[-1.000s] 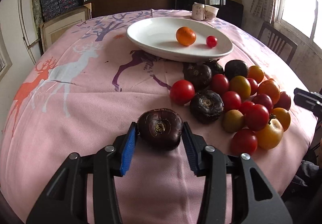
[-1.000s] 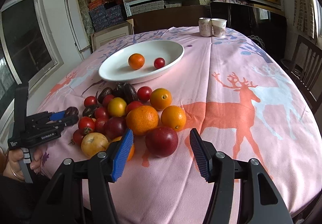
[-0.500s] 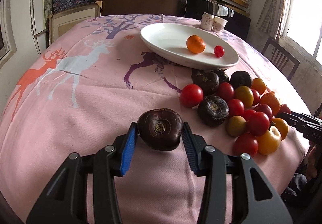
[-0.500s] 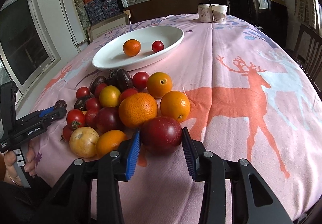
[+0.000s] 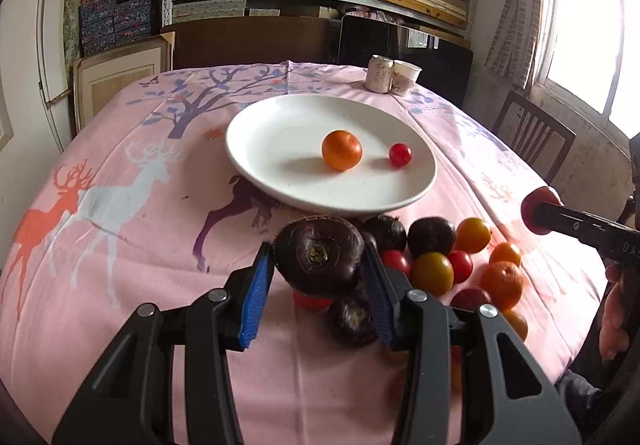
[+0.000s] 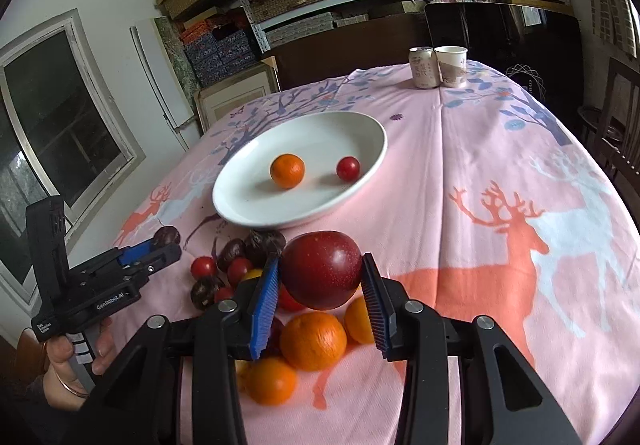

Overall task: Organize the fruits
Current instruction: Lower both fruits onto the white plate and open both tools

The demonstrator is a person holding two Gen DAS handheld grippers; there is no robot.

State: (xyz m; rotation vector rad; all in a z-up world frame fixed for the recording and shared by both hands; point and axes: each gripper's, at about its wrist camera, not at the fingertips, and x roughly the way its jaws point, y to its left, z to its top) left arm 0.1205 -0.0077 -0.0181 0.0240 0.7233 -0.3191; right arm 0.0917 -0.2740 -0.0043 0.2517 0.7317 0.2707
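Above pile at plate's [image 5: 256,181] 6 o'clock: left tool [image 5: 318,277] clamped on dark fruit [image 5: 319,255], right tool [image 6: 320,285] clamped on plum [image 6: 322,269]. Risks: round fruit slipping, tools colliding over plate, released fruit rolling off rim.

Two fruits [image 5: 342,150] in the plate [image 5: 260,133] — fruit pile [image 5: 448,261] before it, can [image 6: 425,67] and cup [image 6: 451,65] behind, seemingly touching.

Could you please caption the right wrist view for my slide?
Right gripper holds a dark red plum above the fruit pile, facing the white plate.
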